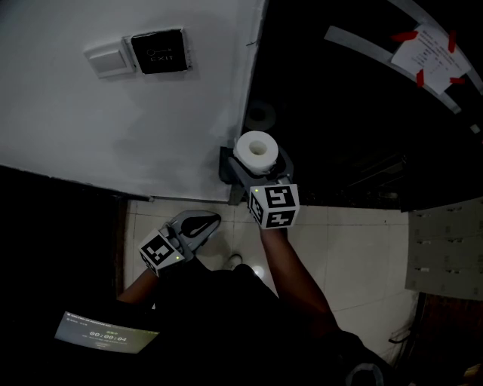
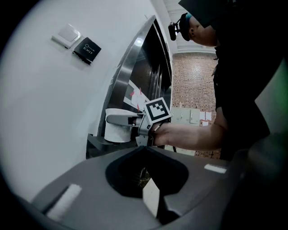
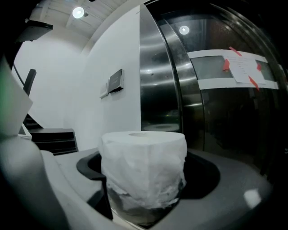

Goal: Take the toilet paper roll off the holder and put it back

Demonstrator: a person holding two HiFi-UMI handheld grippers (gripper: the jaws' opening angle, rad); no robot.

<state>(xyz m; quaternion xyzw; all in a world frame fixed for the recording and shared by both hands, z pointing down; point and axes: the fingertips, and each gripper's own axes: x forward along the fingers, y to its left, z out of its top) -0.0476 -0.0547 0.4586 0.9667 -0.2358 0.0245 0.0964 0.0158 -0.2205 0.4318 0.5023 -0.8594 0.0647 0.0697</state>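
There is one toilet paper roll; it stands upright on one dark holder, right at the corner where the white wall meets the dark shiny door. There are two hand-held grippers; the right hand-held gripper has its jaws spread wide on both sides of the roll, with a little gap on each side, so it is not squeezing it; the left hand-held gripper has its jaws closed together with nothing in them, and it hangs lower down over the tiled floor, well apart from the roll. The wall has two plates side by side, a white switch and a black exit plate; the door has one paper note stuck on with red tape. The space above the roll is open; the wall and the door frame are close behind it. Only the head view shows a small screen at the bottom left; only the left gripper view shows a brick wall far off and the person's hand on the right hand-held gripper; only the right gripper view shows a ceiling light.
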